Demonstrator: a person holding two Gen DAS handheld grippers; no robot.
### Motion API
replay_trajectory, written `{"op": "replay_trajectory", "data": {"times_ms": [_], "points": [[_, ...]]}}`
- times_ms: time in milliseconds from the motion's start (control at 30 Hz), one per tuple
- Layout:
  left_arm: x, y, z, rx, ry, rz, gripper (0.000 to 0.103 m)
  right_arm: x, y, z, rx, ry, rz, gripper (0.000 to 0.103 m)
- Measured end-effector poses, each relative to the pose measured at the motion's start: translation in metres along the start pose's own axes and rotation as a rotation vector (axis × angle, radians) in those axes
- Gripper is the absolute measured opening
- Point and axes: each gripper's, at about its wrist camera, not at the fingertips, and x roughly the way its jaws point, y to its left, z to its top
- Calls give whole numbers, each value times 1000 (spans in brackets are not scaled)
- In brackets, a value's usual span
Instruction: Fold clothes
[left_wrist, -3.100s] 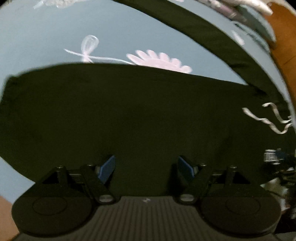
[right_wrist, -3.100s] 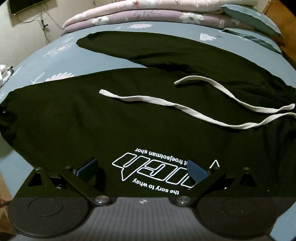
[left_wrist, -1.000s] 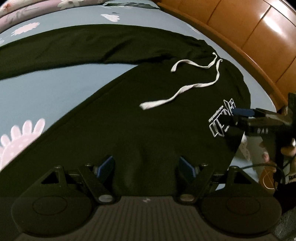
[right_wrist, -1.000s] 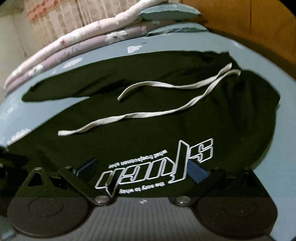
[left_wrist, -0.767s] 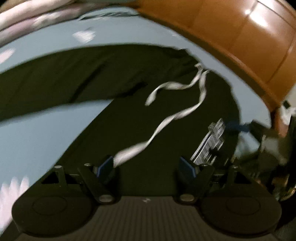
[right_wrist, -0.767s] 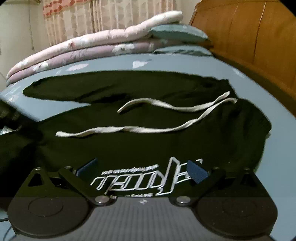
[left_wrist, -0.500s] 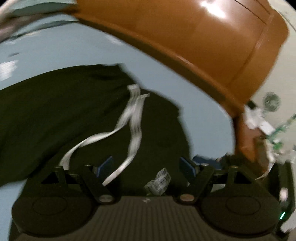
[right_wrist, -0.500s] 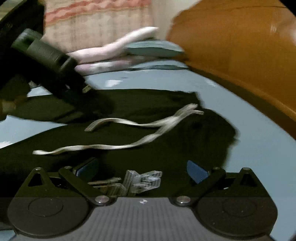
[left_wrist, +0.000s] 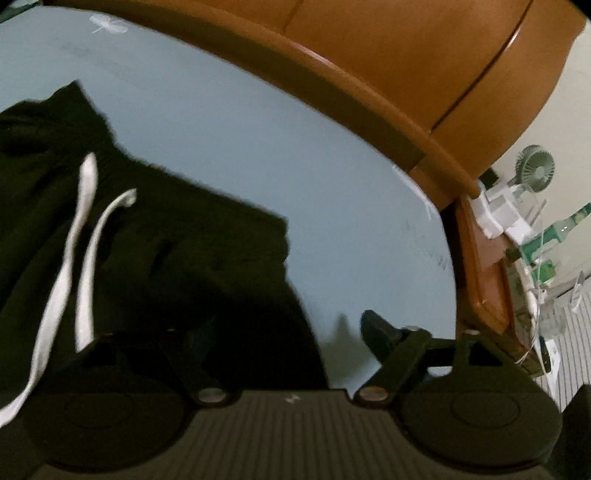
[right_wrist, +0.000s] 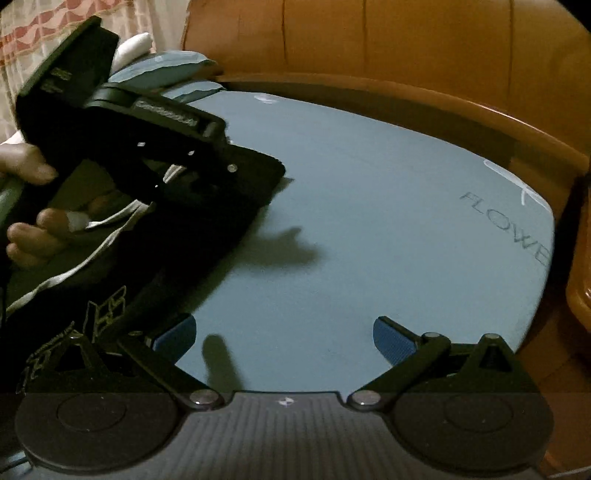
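I am swinging my left gripper (left_wrist: 291, 332) to the waistband corner of the black trousers (left_wrist: 166, 240), its jaws just widening, empty. My right gripper (right_wrist: 284, 336) is hanging wide open, empty, over bare bed sheet (right_wrist: 369, 221), so both are lining up for a waistband grab.

I was working in a home bedroom: a bed under a blue sheet (right_wrist: 369, 206) printed with flowers, a wooden headboard (right_wrist: 406, 44) along its far edge, folded quilts and pillows (right_wrist: 162, 72), patterned curtains (right_wrist: 22, 40), a small fan (left_wrist: 535, 168).
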Motion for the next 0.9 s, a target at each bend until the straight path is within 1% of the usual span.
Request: {"op": "replay_trajectory", "data": {"times_ms": [100, 233, 367, 433, 500, 600, 667, 767, 800, 833, 900], "points": [[0, -14, 5, 42, 7, 32, 86, 2, 6, -1, -22, 8, -13, 103], [-11, -26, 3, 95, 12, 54, 86, 5, 14, -1, -80, 29, -37, 103], [-43, -23, -7, 77, -21, 39, 86, 5, 16, -2, -108, 46, -59, 103], [-55, -22, -11, 88, -41, 11, 87, 4, 13, -2, -99, 49, -57, 103], [-60, -20, -10, 80, -74, -24, 87, 3, 12, -3, -92, 52, -59, 103], [-49, -14, -2, 40, -90, -91, 87, 5, 15, -2, -88, 55, -75, 103], [-36, -9, 3, 7, -75, -130, 87, 6, 19, -2, -86, 56, -85, 103], [-12, 0, 2, -30, -5, -153, 87, 5, 23, -3, -90, 58, -93, 103], [-5, 4, -2, -40, 23, -148, 87, 5, 23, -4, -91, 58, -93, 103], [-1, 8, -7, -45, 31, -145, 87, 5, 23, -4, -93, 58, -92, 103], [-7, 10, -11, -42, 6, -161, 87, 4, 23, -5, -93, 57, -91, 103]]}}
